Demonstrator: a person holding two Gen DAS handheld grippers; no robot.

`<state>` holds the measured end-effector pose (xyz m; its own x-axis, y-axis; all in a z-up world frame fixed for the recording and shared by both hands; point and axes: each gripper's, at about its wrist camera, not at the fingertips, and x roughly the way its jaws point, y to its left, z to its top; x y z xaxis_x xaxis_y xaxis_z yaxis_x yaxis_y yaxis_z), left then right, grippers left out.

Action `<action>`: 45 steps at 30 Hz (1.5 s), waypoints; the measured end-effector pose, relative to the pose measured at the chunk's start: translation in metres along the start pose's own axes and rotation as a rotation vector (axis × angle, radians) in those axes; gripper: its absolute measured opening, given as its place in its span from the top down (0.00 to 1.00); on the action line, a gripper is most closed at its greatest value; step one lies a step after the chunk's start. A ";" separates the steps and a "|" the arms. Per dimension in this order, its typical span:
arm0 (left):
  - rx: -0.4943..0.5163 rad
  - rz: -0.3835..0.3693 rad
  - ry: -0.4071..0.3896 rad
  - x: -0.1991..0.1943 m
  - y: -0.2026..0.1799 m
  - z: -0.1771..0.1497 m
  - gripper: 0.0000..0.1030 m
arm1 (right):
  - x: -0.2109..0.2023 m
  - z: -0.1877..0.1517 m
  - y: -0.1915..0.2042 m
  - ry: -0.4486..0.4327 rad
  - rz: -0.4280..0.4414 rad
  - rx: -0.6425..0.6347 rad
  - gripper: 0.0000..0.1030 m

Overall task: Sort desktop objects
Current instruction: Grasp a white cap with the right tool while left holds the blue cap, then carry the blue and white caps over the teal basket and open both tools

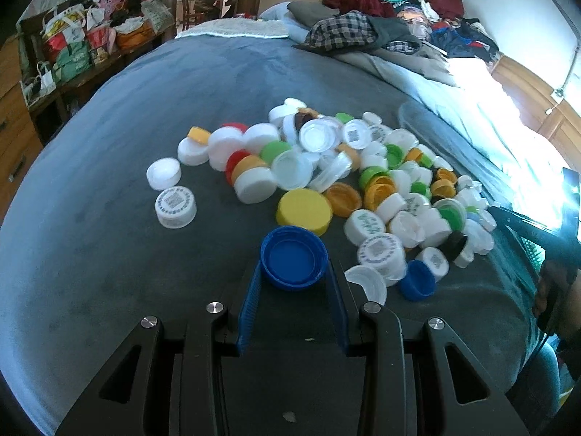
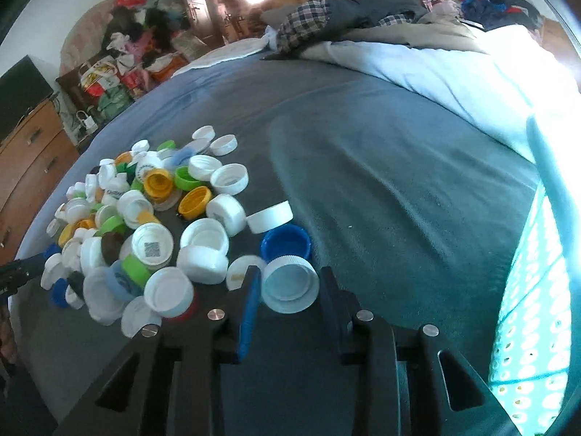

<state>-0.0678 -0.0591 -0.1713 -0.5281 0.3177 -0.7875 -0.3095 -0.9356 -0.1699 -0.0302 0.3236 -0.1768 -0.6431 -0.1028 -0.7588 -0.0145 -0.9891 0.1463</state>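
Note:
A heap of bottle caps (image 1: 363,174), white, yellow, green, orange, red and blue, lies on a grey-blue blanket (image 1: 109,218). My left gripper (image 1: 295,265) is shut on a large blue cap (image 1: 293,258), hollow side up, at the heap's near edge beside a yellow cap (image 1: 304,210). In the right wrist view the same heap (image 2: 145,218) lies to the left. My right gripper (image 2: 289,272) is shut on a white cap (image 2: 290,285), hollow side towards the camera. Just behind it lies a blue cap (image 2: 287,243).
A teal perforated basket (image 2: 533,290) stands at the right edge of the bed. A folded light quilt (image 2: 435,72) and piled clothes (image 1: 363,25) lie at the far end. A wooden dresser (image 2: 29,167) and bags stand to the left. Open blanket stretches right of the heap.

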 end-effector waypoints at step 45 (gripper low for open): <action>0.624 -0.245 0.034 -0.024 -0.448 0.061 0.70 | -0.250 -0.027 -0.144 -0.140 -0.165 0.162 0.65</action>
<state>0.0349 0.3618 -0.0403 -0.3622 0.4953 -0.7896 -0.8221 -0.5690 0.0202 0.1535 0.4892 -0.0258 -0.7215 0.0856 -0.6871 -0.2436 -0.9603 0.1361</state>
